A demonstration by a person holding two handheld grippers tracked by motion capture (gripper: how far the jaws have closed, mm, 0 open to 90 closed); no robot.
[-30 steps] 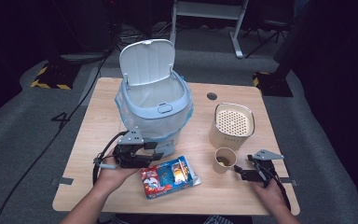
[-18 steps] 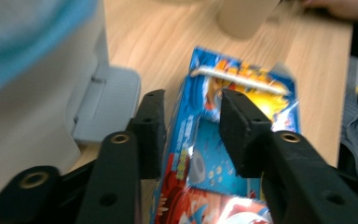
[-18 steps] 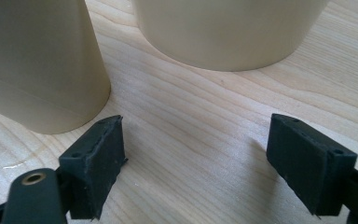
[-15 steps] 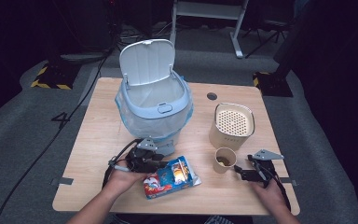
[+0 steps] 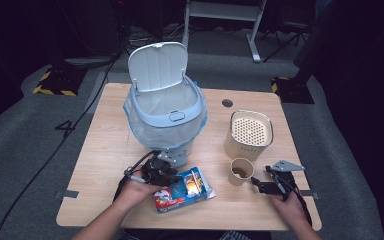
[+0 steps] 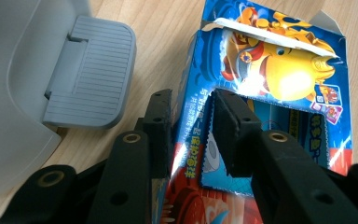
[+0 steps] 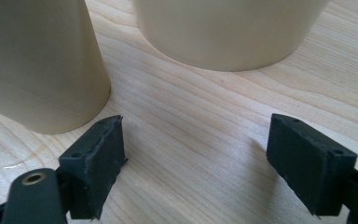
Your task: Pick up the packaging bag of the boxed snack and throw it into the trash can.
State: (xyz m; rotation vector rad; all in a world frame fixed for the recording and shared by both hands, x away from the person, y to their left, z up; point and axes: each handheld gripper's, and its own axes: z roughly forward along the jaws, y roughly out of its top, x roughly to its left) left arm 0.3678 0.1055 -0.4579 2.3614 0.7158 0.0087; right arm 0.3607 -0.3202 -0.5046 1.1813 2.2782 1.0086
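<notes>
A blue snack box (image 5: 187, 190) with a yellow cartoon fish (image 6: 279, 70) lies flat near the table's front edge, its end flap torn open. My left gripper (image 6: 191, 121) has just been closing. Its jaws now pinch the box's left side wall, one pad outside and one in the cut-out window. From above, the left gripper (image 5: 172, 175) sits at the box's left end. My right gripper (image 5: 258, 185) rests on the table to the right of a paper cup (image 5: 241, 171). In the right gripper view, that gripper (image 7: 196, 163) is open with bare wood between its jaws.
A pale blue pedal bin (image 5: 165, 115) with a liner stands mid-table, its lid (image 5: 157, 65) up. Its grey pedal (image 6: 91, 79) is just left of my left gripper. A beige perforated-top container (image 5: 249, 134) stands behind the cup. The wooden table (image 5: 105, 165) has a cable hole at the back.
My left gripper has come down and to the right onto the box's left end, and its jaws have narrowed around the box wall. The right gripper has stayed put.
</notes>
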